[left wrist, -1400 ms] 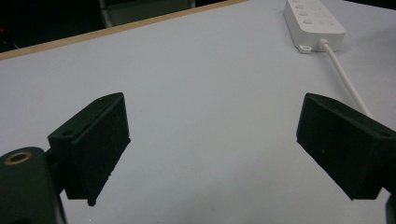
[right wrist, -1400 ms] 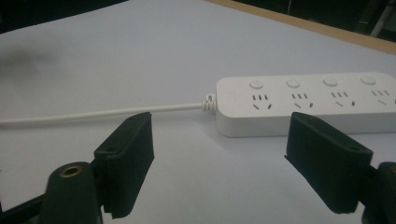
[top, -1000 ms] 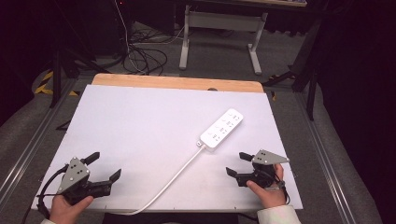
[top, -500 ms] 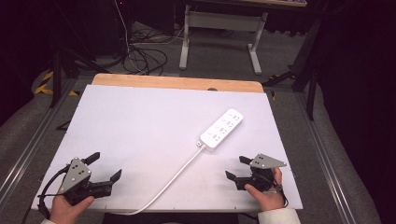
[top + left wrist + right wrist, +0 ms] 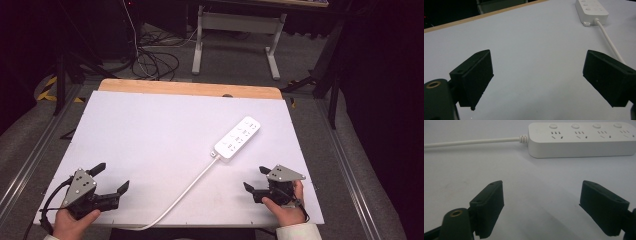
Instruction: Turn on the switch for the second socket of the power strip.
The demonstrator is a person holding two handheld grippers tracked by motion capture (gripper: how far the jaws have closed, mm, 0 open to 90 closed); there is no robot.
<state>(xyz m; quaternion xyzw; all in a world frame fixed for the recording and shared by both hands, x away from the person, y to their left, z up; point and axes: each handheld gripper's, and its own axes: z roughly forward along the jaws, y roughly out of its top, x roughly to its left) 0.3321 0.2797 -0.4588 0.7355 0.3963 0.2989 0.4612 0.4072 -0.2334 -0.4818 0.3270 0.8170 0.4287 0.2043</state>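
- My white rectangular table [image 5: 150,145] looks matt and smooth, like a laminate sheet; a strip of pale bare wood [image 5: 190,89] runs along its far edge.
- The white four-socket power strip [image 5: 238,138] I see is smooth plastic with a slight sheen, and its white round cord [image 5: 185,192] looks like smooth plastic or rubber.
- My left gripper [image 5: 111,180] and right gripper [image 5: 254,178] have matt black plastic jaws, faintly textured.
- Each carries a grey three-cornered plate [image 5: 285,173], dull like metal.
- The floor [image 5: 30,135] looks like grey, rough carpet.

Power strip [image 5: 238,138] on table [image 5: 140,135], right.
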